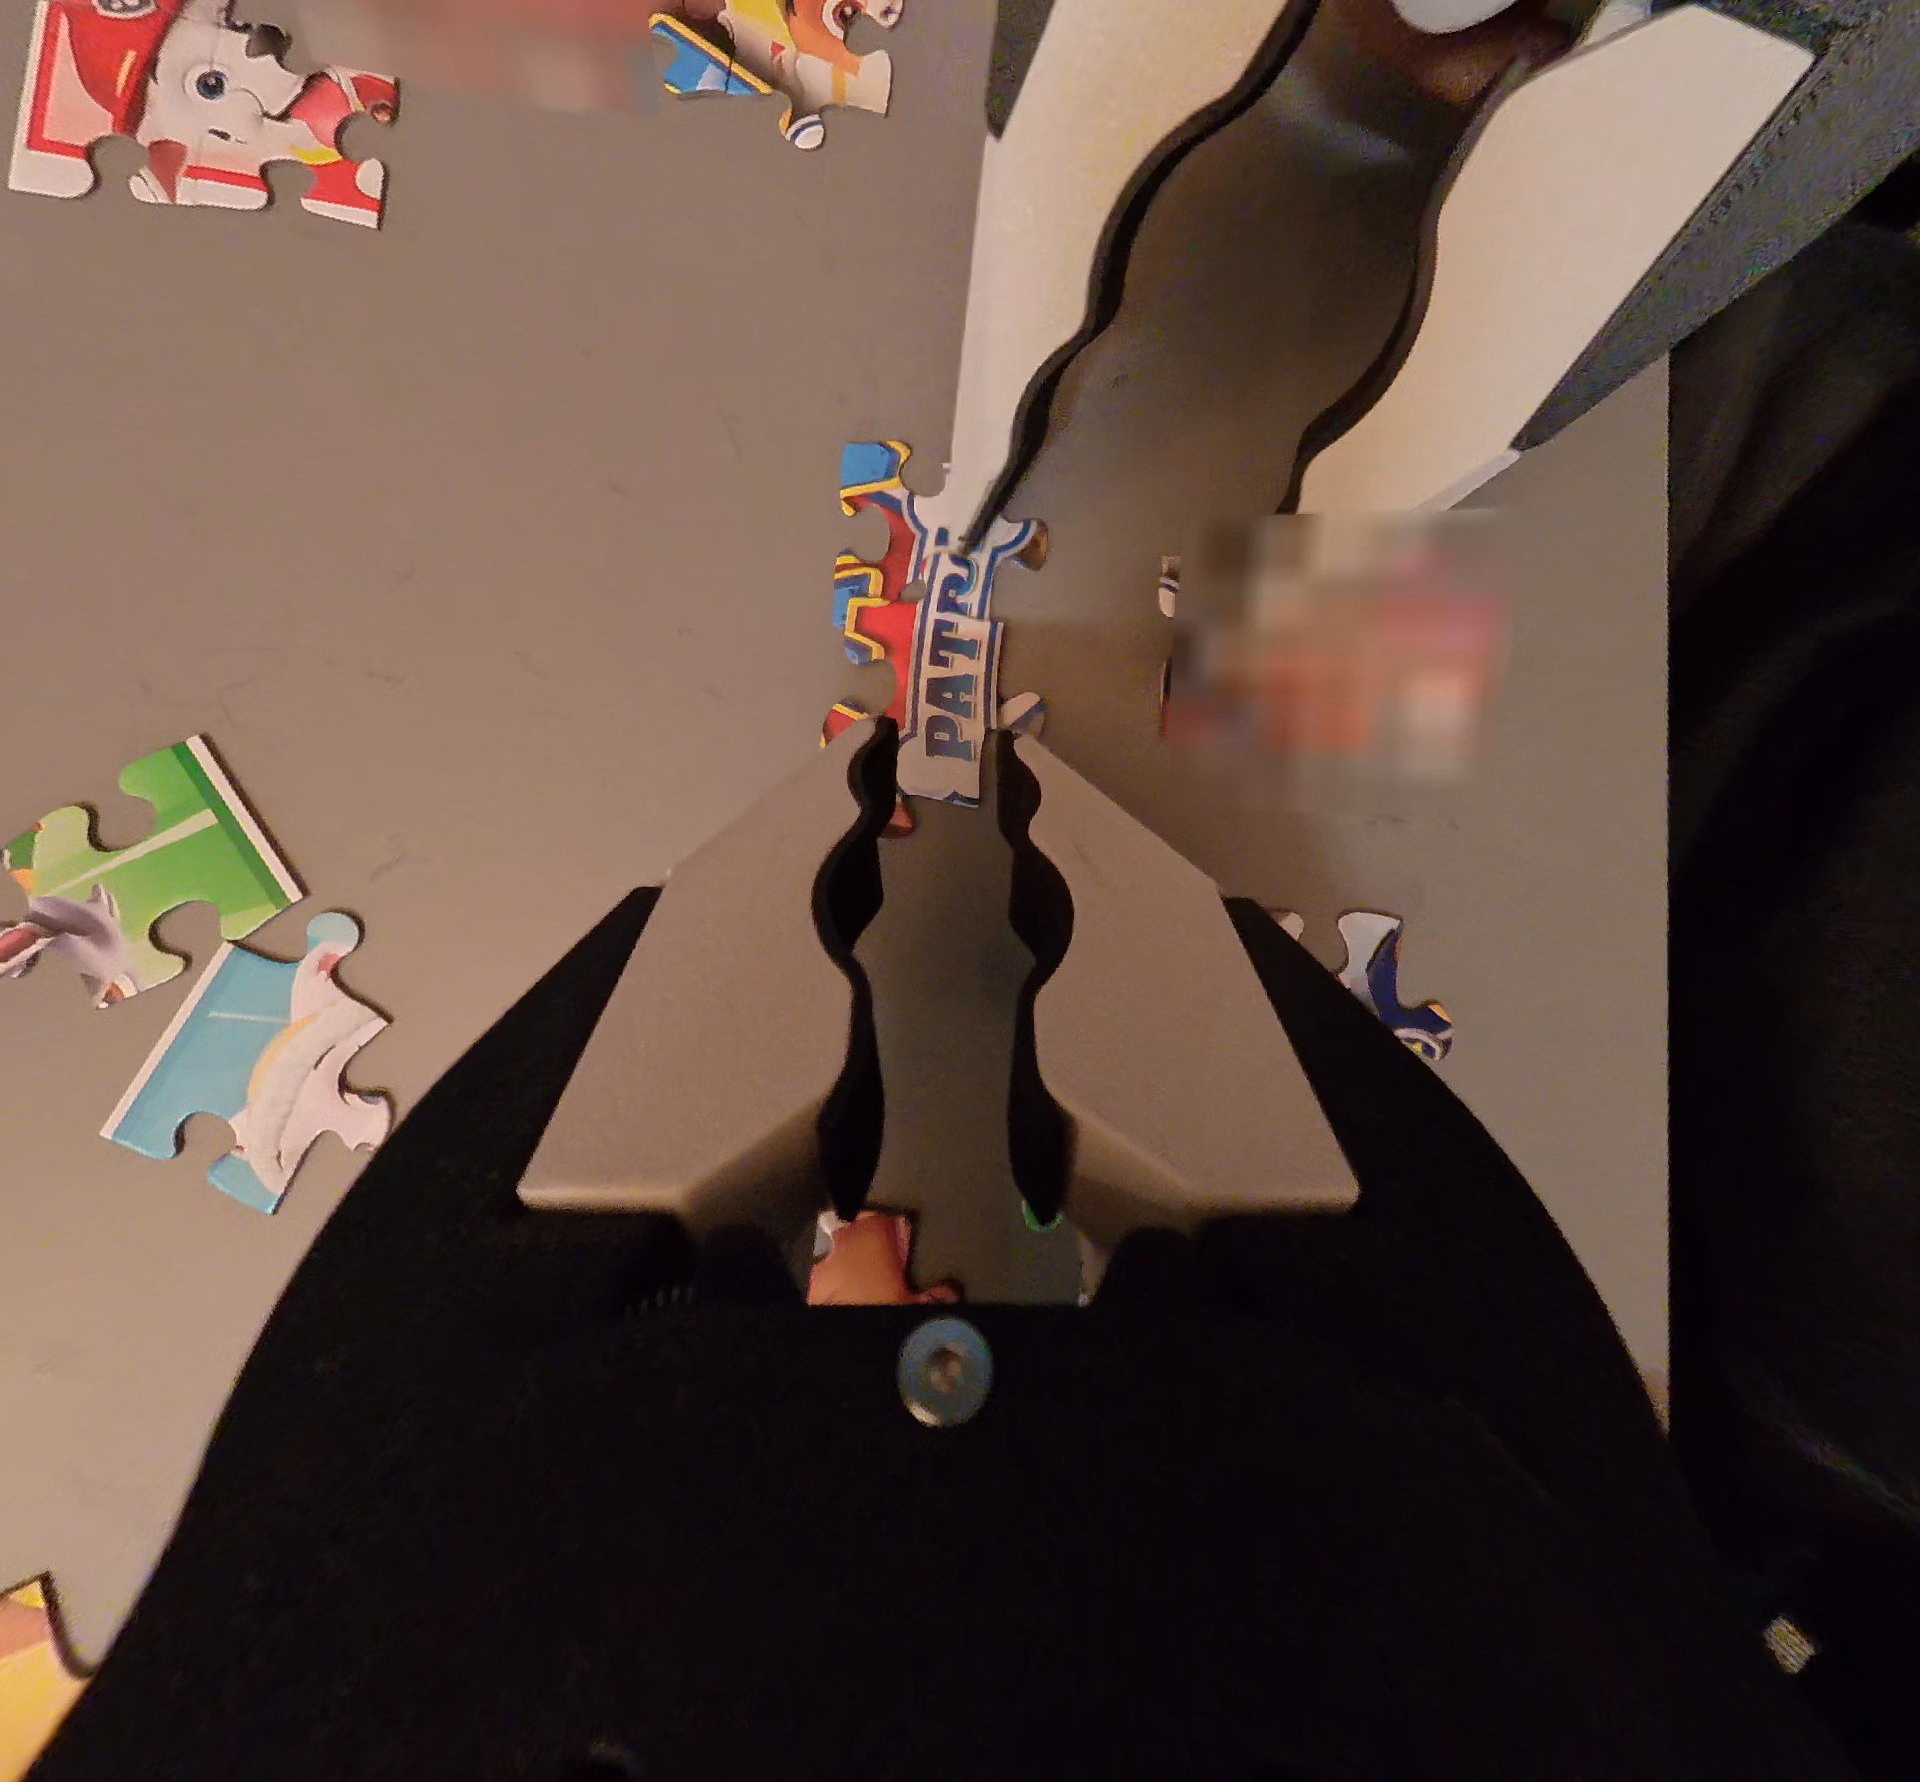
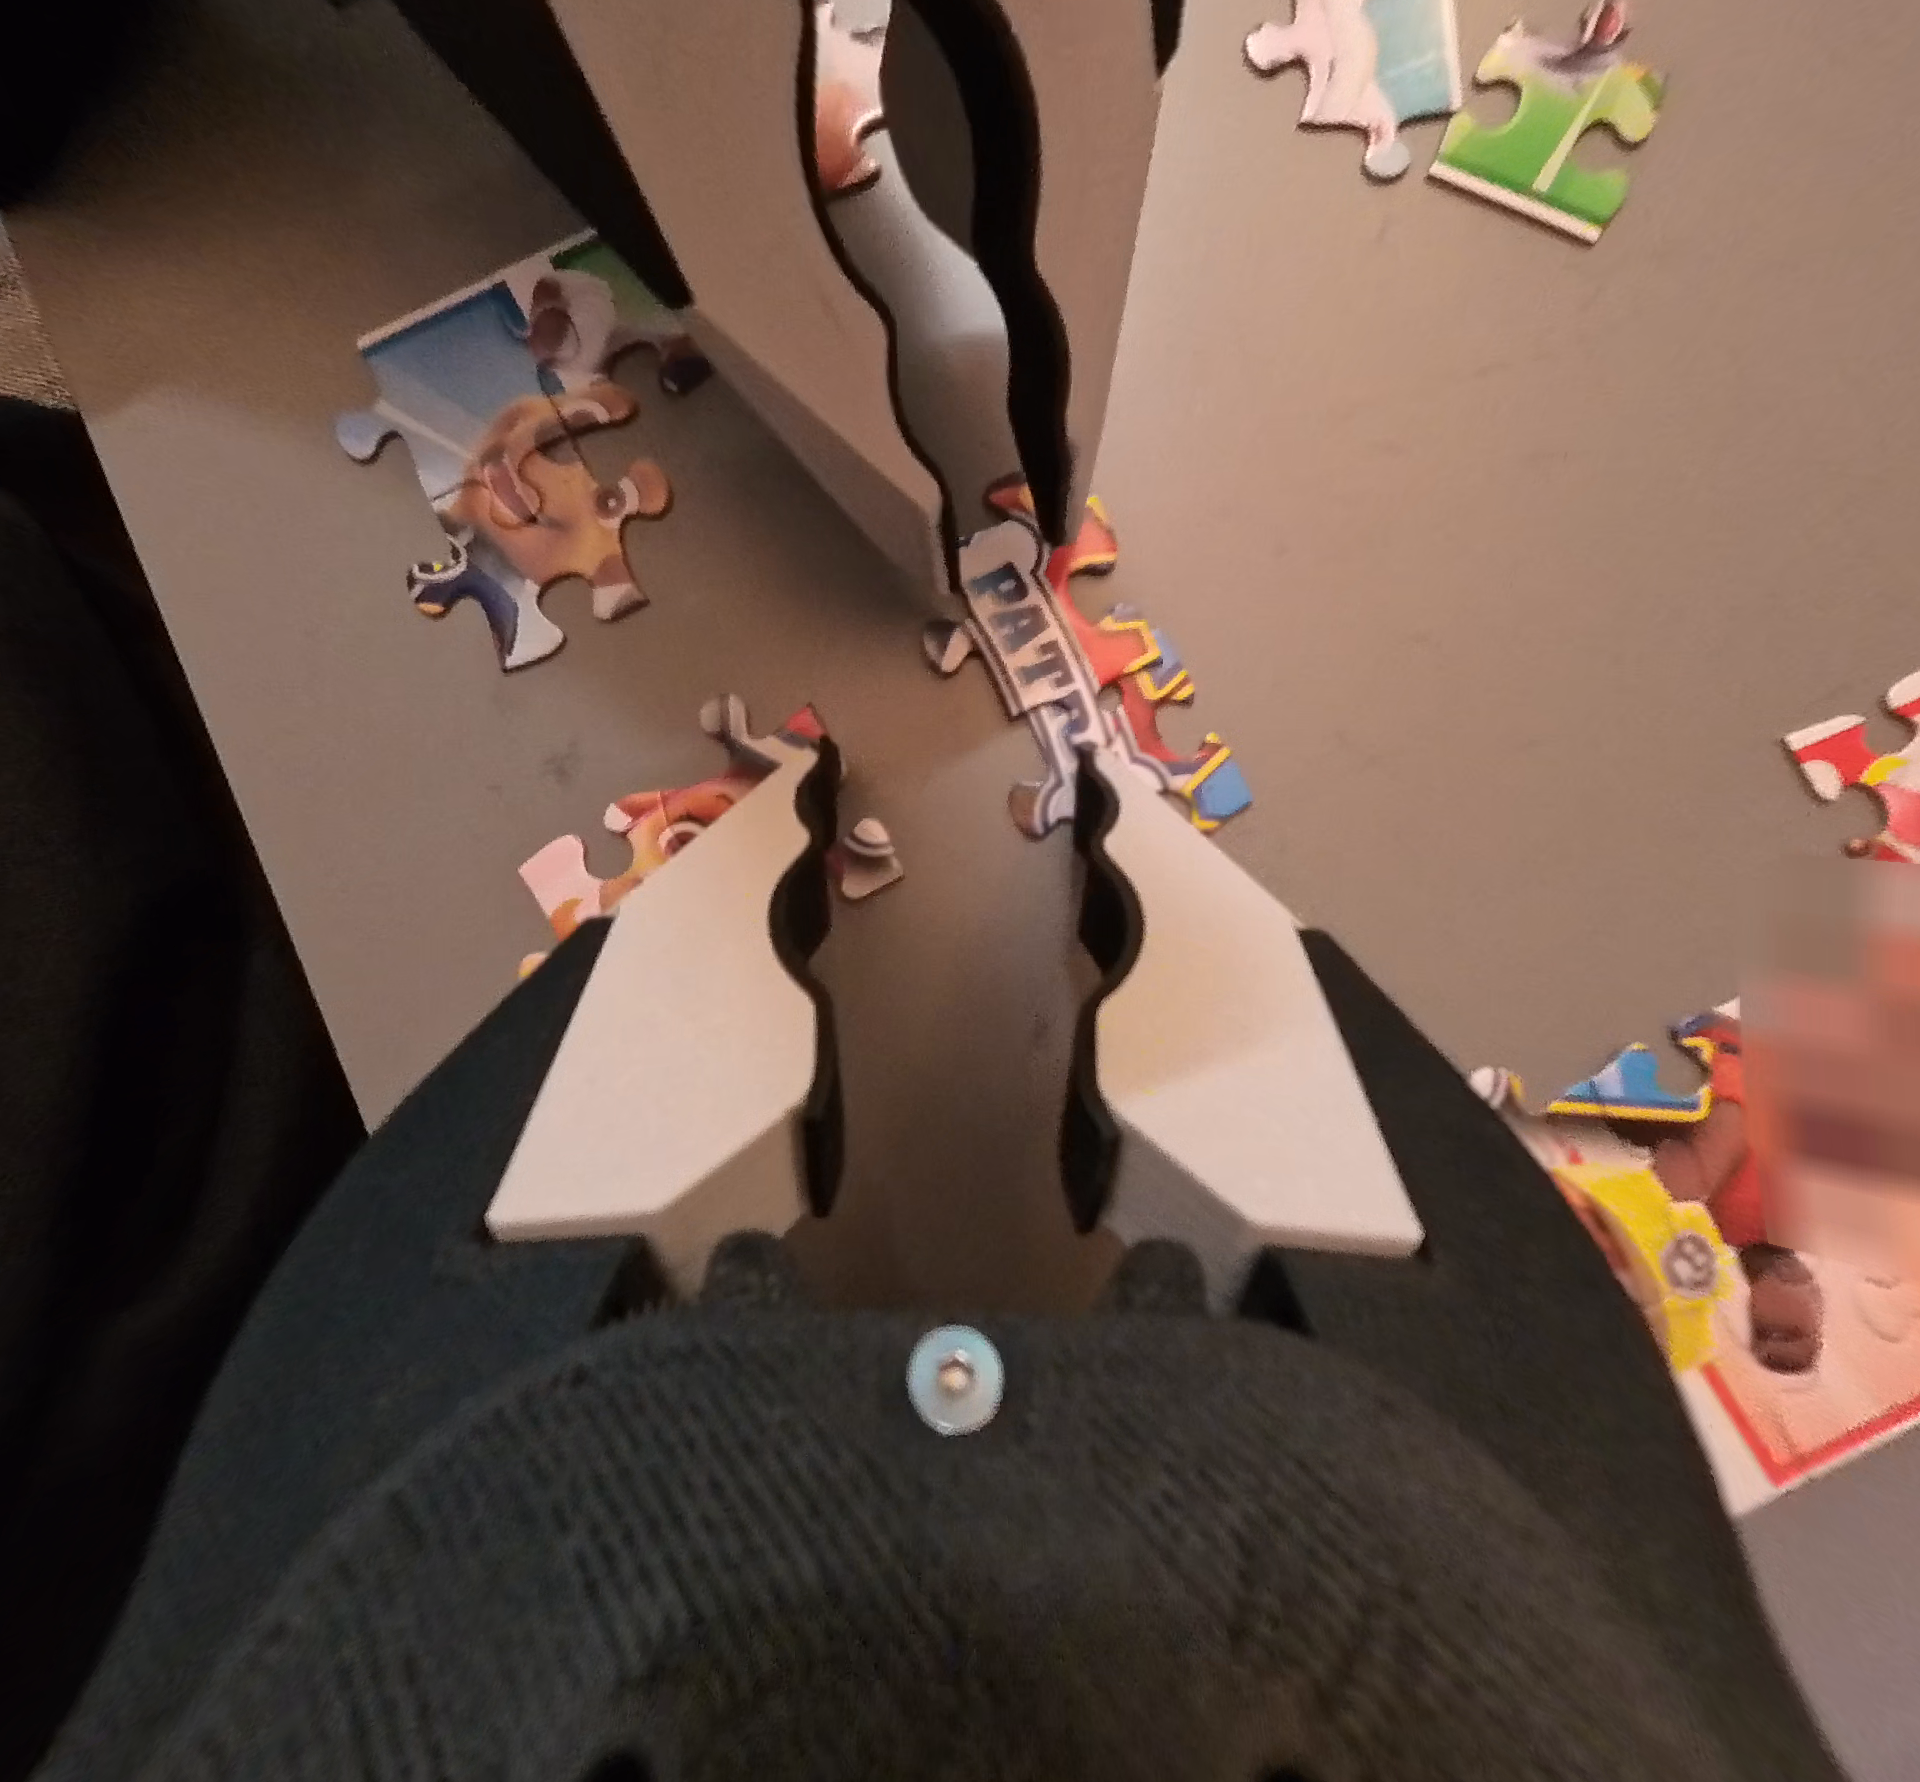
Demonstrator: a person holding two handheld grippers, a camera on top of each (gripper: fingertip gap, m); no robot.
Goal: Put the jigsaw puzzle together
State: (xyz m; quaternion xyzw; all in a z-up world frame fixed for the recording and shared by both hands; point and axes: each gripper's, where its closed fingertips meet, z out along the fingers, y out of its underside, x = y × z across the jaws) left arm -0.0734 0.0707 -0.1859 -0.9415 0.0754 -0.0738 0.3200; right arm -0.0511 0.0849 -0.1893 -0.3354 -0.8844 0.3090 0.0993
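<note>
My left hand-held gripper (image 1: 945,740) is closed on a lettered piece (image 1: 961,693) of a puzzle. Both pads sit against its sides, and it is at the middle of the grey table (image 1: 520,485). The far end of this piece meets the red-and-blue pieces (image 1: 878,610) that lie flat on the table. My right hand-held gripper (image 2: 956,761) comes from the opposite side with its fingers apart and nothing between them. One of its fingertips (image 2: 1091,776) is on the white-and-blue end of those lying pieces, but I cannot tell if it presses. In the left wrist view, a green piece (image 1: 156,859) and a pale blue piece (image 1: 249,1057) lie well apart to the left. A red cluster (image 1: 197,70) of joined pieces lies farther away.
</note>
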